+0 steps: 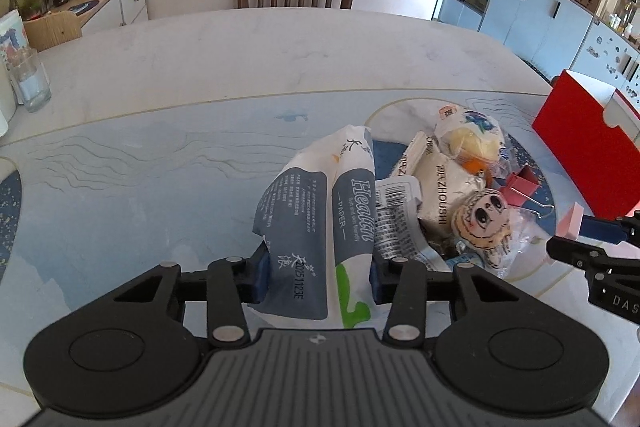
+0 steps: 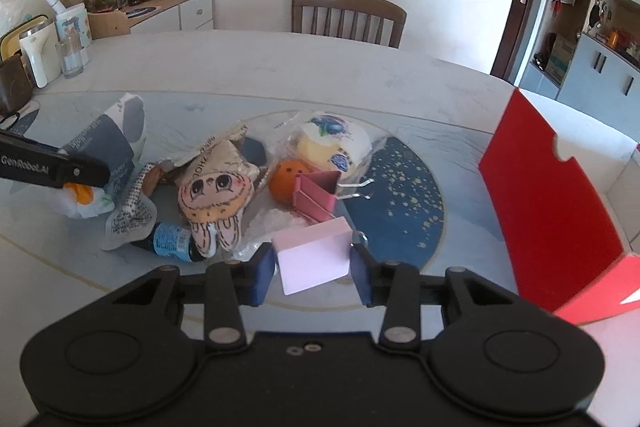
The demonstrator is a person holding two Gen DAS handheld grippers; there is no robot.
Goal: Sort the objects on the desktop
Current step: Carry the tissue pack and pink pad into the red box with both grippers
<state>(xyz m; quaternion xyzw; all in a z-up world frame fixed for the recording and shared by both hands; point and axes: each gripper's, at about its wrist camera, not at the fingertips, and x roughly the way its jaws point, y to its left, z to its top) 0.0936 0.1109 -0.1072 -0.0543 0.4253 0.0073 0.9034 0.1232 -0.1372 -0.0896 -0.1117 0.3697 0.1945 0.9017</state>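
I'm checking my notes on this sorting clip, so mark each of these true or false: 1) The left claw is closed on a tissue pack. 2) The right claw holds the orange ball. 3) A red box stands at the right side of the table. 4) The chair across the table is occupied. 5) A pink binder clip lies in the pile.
1) The left claw is closed on the tissue pack: true.
2) False: the right claw grips a pale pink block; the orange ball lies in the pile.
3) The red box stands at the right: true.
4) False: the chair is empty.
5) The pink binder clip lies in the pile: true.
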